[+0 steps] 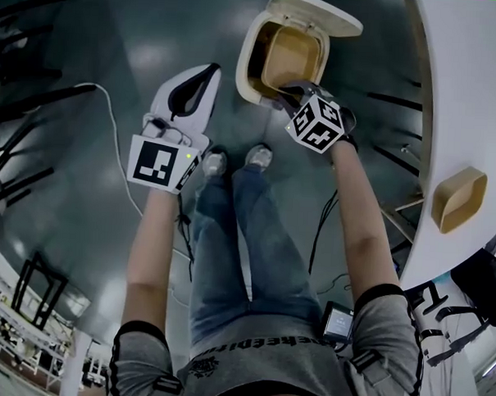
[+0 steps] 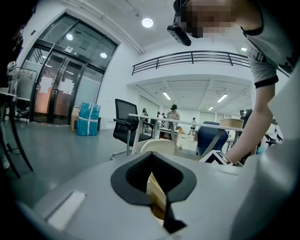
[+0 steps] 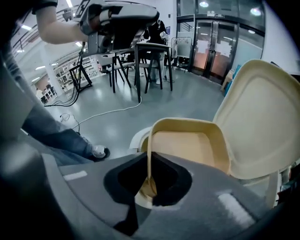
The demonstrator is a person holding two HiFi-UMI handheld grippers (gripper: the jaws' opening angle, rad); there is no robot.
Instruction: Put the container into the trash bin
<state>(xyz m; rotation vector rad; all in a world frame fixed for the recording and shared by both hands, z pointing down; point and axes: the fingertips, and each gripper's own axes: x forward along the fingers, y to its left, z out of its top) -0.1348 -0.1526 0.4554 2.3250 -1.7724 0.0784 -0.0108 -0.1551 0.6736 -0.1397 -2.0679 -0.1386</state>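
Right gripper [image 1: 287, 91] clenched on the container [image 1: 292, 59] wall, holding it tilted at the open bin's [image 1: 243, 66] mouth. Risk: released off-centre, the container may catch the rim and fall outside.

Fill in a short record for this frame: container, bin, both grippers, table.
container: tan, held by one wall at the bin's open mouth
trash bin: cream, on the floor, lid up
right gripper: fingers shut on the container
left gripper: off to the side, away from the bin
table: second container on it
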